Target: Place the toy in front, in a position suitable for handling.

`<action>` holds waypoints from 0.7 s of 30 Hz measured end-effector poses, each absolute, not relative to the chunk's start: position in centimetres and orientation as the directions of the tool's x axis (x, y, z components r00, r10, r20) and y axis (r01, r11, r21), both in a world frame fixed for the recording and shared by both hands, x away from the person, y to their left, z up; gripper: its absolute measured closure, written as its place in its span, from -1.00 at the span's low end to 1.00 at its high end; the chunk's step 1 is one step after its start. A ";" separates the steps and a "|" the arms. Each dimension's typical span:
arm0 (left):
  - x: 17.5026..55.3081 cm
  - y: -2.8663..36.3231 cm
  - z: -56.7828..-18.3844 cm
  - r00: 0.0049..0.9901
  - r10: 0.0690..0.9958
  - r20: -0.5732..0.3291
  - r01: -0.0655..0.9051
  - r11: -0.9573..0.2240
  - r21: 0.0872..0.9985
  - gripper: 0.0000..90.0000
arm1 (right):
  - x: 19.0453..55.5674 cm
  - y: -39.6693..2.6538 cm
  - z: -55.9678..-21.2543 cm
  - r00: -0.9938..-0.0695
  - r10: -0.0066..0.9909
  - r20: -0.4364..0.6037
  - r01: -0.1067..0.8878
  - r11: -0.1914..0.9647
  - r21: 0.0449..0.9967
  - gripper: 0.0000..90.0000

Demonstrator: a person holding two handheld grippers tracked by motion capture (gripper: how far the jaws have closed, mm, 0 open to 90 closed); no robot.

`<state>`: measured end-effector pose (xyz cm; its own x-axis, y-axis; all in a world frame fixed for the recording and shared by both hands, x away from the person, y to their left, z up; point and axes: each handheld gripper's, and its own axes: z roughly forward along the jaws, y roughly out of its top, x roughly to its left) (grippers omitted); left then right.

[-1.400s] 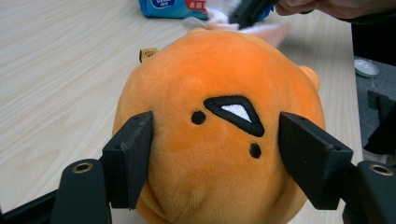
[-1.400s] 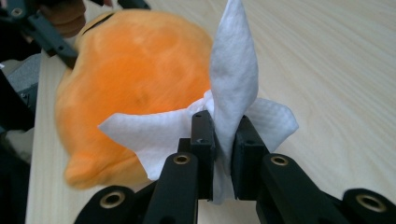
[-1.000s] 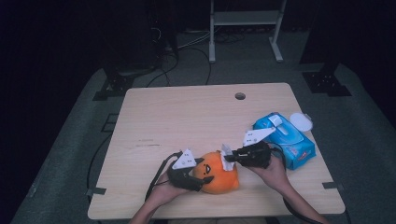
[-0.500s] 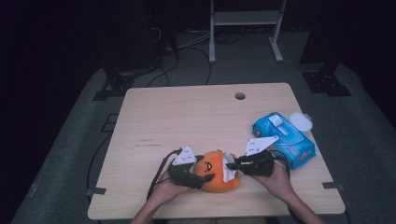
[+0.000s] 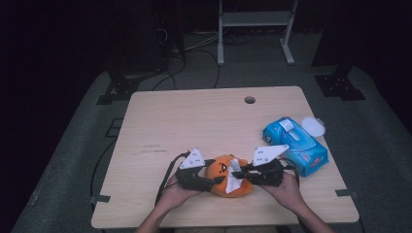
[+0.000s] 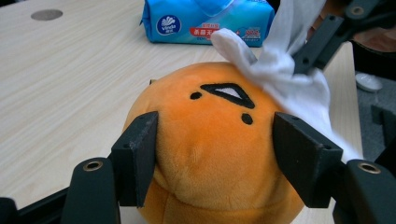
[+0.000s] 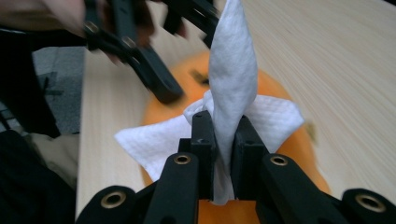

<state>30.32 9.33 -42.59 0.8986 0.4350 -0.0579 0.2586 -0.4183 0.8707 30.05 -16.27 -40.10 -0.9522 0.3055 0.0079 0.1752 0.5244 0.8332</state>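
Close to the near edge of the table (image 5: 145, 126), about midway along it, your two hands meet at an orange plush toy (image 5: 224, 171) that sits on the wood. Your left gripper (image 5: 214, 180) comes at the toy from its left side; in the left gripper view its jaws straddle the round orange body (image 6: 210, 154), one on each flank, and they have just been closing in on it, both inner faces now lying against the plush, though how firmly they squeeze you cannot tell. The toy's small embroidered face, a dark triangle with dots around it, looks up between the jaws. Your right gripper (image 5: 239, 174) reaches in from the toy's right side with its jaws clenched on a white wipe (image 5: 234, 177); in the right gripper view the wipe (image 7: 231, 93) is pinched between the two jaws, one corner standing up tall above them and the rest spreading over the top of the toy (image 7: 280, 121). Farther back, near the right edge of the table, a blue pack of wipes (image 5: 294, 144) lies flat, with a round white lid (image 5: 313, 126) just beside its far end. Near the far edge, right of the middle, the tabletop has a small round cable hole (image 5: 249, 100).
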 end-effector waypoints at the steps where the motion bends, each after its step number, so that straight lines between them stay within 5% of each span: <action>1: 30.3 9.2 -42.5 0.897 0.439 -0.041 0.250 -0.431 0.867 -0.25 | 30.1 -15.7 -39.9 -0.951 0.308 -0.026 0.153 0.543 0.826 0.80; 9: 30.7 10.0 -42.8 0.888 0.452 -0.081 0.283 -0.400 0.872 -0.53 | 31.2 -16.1 -40.0 -0.942 0.337 0.010 0.192 0.514 0.836 0.80; 21: 30.9 10.5 -43.1 0.891 0.439 -0.119 0.306 -0.384 0.871 -0.13 | 29.5 -17.8 -40.7 -0.939 0.340 -0.059 0.155 0.570 0.807 0.80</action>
<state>30.91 10.50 -43.15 0.8906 0.4389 -0.1191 0.3059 -0.3844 0.8710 29.54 -17.79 -40.73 -0.9386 0.3398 -0.0591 0.1553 0.5695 0.8072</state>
